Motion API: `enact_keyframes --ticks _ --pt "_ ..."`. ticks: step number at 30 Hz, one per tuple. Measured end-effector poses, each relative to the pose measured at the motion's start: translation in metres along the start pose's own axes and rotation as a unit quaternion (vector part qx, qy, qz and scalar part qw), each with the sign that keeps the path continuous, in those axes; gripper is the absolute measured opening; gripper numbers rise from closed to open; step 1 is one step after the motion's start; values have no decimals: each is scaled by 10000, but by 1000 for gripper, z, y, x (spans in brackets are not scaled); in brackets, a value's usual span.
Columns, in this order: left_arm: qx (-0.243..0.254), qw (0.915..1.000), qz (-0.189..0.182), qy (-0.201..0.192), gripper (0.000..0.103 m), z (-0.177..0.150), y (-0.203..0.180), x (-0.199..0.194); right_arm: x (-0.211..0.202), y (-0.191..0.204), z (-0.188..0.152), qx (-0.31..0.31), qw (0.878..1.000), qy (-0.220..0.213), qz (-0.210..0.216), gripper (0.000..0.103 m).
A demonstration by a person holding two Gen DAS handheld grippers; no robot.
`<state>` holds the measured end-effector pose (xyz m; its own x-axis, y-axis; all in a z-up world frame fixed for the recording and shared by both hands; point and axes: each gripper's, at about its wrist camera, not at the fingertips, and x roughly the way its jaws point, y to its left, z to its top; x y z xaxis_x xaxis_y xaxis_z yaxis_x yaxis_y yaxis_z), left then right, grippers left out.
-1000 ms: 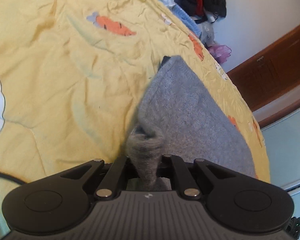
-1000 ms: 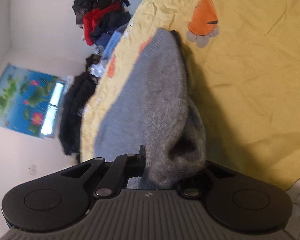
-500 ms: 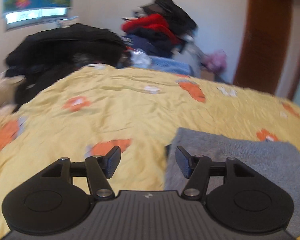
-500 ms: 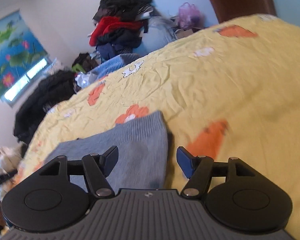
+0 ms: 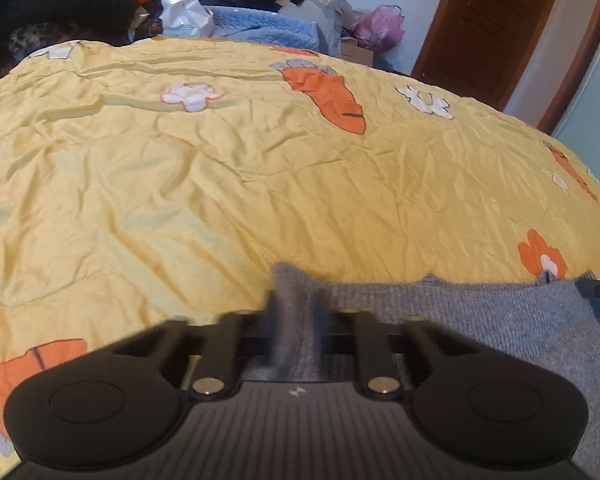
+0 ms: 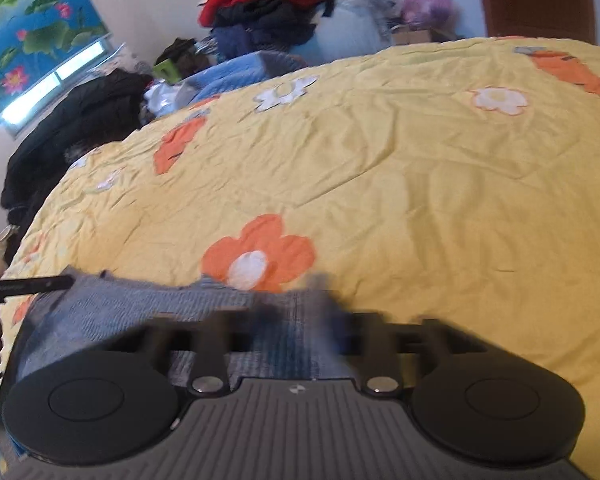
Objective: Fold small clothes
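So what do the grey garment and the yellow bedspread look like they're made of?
The grey garment looks like a soft matte knit, maybe wool or acrylic: fine ribbed rows, fuzzy surface. The yellow bedspread looks like thin woven cotton or a blend with a faint sheen: sharp fine creases, flat printed carrots and flowers.

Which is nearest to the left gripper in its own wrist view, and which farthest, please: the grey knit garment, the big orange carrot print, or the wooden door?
1. Grey knit garment: pinched in the left gripper.
2. Orange carrot print: mid-quilt, ahead.
3. Wooden door: beyond the bed, upper right.
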<state>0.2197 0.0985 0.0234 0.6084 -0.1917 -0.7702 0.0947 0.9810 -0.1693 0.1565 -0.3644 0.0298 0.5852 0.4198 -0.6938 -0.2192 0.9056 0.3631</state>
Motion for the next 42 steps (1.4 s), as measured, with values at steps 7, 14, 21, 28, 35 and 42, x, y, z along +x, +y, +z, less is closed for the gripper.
enact_keyframes --ticks 7,14,21,28,35,42 --pt "385 9942 656 -755 5 9 -6 -20 -26 -14 7 462 9960 -761 117 15" --pt "595 9903 1078 -643 9 -9 -7 -7 -10 -23 -11 603 9969 -478 -156 24" --pt "687 9733 1610 -1487 20 -42 -41 -84 -65 33 -21 6 9920 -1227 -285 44" --pt "966 9854 1170 -774 49 -86 -88 -48 -40 95 -67 -815 9929 -663 -561 48" --pt "743 9848 1142 -1075 65 -98 -75 -42 -50 72 -73 -5 9939 -829 -724 50" --pt "692 9846 1153 -1113 67 -98 -74 -42 -73 94 -95 -89 9947 -858 -562 69"
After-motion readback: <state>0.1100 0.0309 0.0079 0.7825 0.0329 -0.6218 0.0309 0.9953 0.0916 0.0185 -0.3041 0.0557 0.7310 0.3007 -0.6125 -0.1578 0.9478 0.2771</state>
